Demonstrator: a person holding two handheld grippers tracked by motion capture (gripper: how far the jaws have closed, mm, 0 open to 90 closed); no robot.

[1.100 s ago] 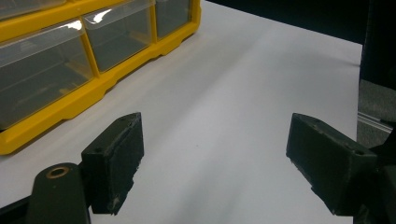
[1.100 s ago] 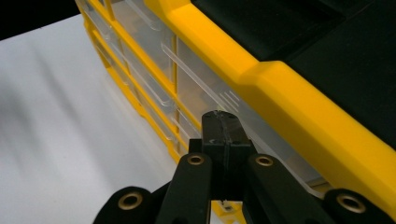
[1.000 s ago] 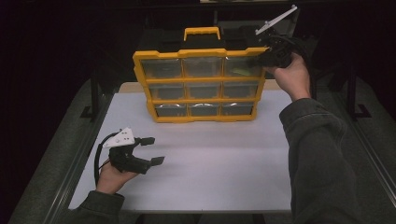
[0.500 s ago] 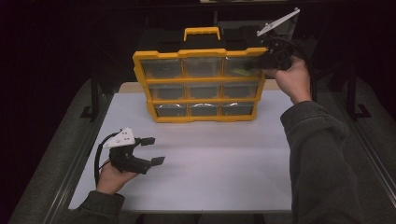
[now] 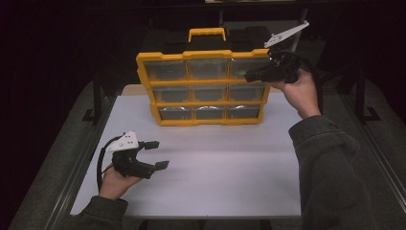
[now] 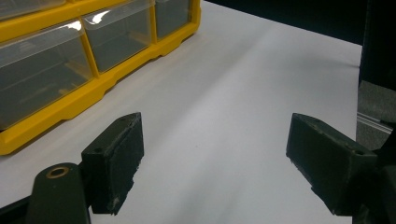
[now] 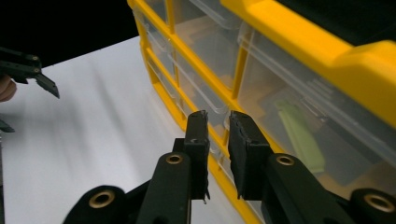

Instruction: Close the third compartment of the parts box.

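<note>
The tall yellow plastic organiser case with clear drawer fronts (image 5: 203,86) stands upright on its narrow bottom edge at the upper middle of the high view, on the white worktop (image 5: 215,163). That stance looks like the weak spot: judged from here, a pull on an upper drawer could tip the whole case forward, since nothing braces it. The right gripper (image 5: 251,75) hovers at the case's top right compartment (image 5: 246,67). In the right gripper view its jaws have just been opening and now stand a narrow slit apart, with nothing between them; the right gripper (image 7: 217,119) points at a yellow divider rib between clear drawers (image 7: 280,121), near it, though I cannot tell whether the tips touch. With so slim a gap the pads could miss a drawer lip or slide off the slick plastic. A pale green item (image 7: 299,135) shows behind the clear front at the right of that view. The left gripper (image 5: 155,153) sits low in the lower left of the high view, well apart from the case, its jaws wide apart and empty over bare worktop, so it is not placed to steady the case.
</note>
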